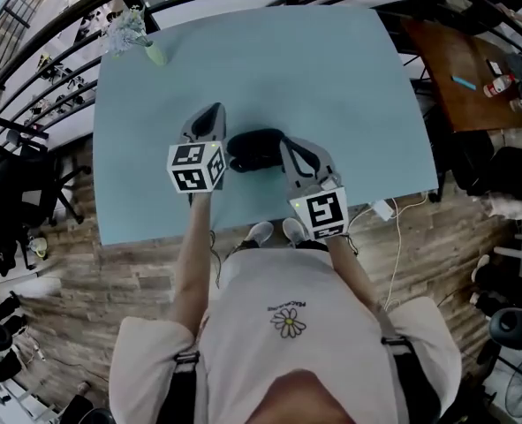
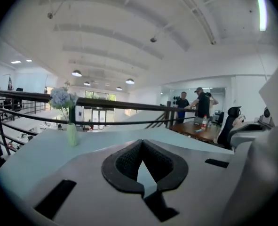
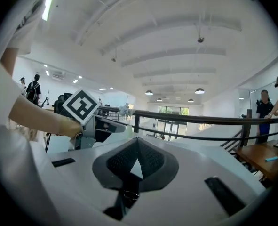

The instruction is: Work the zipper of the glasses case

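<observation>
Approach is judged the step in hand: the glasses case (image 1: 253, 149) is flanked by the left tool (image 1: 214, 113) and right tool (image 1: 287, 147), both pressed together. Next, a tool probably must be spread and the zipper pull pinched.

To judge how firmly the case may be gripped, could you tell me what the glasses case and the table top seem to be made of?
Glasses case: black and matt with no glints, so likely fabric or faux leather over a shell. It is too small to tell which.
Table top: pale blue, smooth and evenly matt, so probably laminate or painted board.
</observation>
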A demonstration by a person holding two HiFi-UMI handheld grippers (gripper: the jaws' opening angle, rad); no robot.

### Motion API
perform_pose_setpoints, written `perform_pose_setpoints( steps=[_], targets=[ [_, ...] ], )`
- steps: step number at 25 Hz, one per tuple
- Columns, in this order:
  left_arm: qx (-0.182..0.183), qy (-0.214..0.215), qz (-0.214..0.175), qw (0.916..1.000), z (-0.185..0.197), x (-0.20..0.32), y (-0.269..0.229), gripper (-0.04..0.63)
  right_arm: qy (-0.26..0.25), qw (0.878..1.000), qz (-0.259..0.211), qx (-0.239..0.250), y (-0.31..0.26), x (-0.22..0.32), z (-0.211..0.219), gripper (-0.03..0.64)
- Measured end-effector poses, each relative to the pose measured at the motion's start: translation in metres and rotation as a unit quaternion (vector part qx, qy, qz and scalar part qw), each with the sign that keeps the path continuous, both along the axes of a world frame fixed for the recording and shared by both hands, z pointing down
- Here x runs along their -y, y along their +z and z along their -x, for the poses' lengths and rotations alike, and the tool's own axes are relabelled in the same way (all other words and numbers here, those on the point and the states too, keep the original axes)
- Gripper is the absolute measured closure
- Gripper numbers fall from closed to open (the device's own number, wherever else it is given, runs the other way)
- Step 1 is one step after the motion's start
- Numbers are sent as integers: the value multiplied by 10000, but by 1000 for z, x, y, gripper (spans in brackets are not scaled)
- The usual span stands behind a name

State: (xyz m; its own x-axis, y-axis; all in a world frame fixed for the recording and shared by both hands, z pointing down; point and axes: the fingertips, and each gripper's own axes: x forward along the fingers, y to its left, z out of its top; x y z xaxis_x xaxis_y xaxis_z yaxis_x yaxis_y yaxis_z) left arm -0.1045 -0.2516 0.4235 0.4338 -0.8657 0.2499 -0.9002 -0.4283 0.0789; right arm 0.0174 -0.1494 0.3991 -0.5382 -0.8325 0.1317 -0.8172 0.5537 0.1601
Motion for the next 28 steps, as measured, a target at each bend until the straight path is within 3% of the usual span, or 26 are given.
perform_pose_setpoints(
  steps=[4, 8, 12, 17, 28],
  targets=[
    [145, 299, 612, 9976, -10, 16, 43, 580, -94, 9982, 577, -115, 51, 3, 13, 609],
    [376, 603, 1343, 9884, -14, 25, 87, 580, -51, 9932, 1135, -264, 94, 2, 17, 609],
    [116, 858, 2107, 9737, -23, 30, 119, 580, -35, 9890, 1445, -318, 114, 7, 21, 609],
    [433, 1147, 2520, 9599, -30, 26, 143, 580, -165, 9846, 1640, -581, 136, 2, 29, 609],
    [657, 1487, 2869, 9441, -40, 18, 167, 580, -160, 9751, 2056, -814, 169, -8, 23, 609]
  ],
)
